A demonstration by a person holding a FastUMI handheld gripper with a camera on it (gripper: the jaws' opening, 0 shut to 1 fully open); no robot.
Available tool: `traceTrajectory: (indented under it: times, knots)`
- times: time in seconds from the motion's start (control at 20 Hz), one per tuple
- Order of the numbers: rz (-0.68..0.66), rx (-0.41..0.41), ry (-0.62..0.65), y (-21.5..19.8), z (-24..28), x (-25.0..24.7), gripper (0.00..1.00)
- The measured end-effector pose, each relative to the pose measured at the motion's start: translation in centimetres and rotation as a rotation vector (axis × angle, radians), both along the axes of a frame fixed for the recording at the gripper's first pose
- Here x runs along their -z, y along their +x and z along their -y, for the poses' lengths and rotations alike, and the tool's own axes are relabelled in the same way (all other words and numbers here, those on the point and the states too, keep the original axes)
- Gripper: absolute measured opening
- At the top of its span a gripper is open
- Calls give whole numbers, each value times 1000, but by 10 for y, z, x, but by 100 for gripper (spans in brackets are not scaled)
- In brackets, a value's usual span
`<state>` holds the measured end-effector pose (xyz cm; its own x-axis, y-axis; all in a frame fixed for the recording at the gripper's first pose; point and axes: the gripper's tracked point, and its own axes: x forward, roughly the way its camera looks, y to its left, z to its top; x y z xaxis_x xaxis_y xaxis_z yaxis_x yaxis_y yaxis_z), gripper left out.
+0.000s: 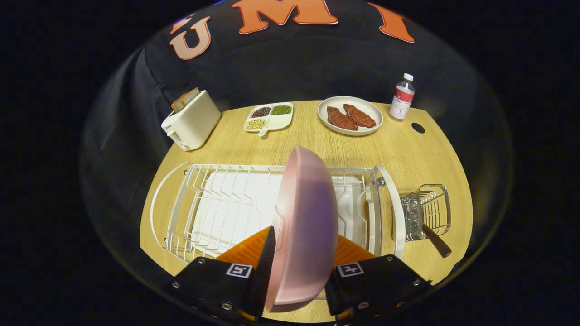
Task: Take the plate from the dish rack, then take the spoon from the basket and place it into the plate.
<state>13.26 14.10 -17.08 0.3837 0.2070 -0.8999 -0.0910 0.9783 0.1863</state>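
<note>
A hand-held gripper (299, 271) grips a pink plate (304, 226) on edge, one finger pressing each face, holding it upright over a white wire dish rack (217, 208) on a wooden desk (408, 154). Just right of the rack, a small wire basket (428, 210) holds a spoon (436, 242) with its brown handle sticking out. Beyond the rack sit a white toaster (192, 120), a divided dish of beans (269, 117), a plate of meat (350, 116) and a bottle (402, 97).
</note>
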Motion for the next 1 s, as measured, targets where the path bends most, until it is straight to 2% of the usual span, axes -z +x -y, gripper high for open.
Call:
traceTrajectory:
  times: [0.05, 0.4, 0.6, 0.7, 1.0]
  knots:
    - [5, 8, -5, 1, -1, 0, 47]
    - [50, 146, 38, 16, 5, -27, 43]
    - [106, 201, 7, 24, 19, -40, 35]
    - [135, 203, -27, 27, 25, -43, 32]
    - [278, 128, -218, 45, 38, -51, 25]
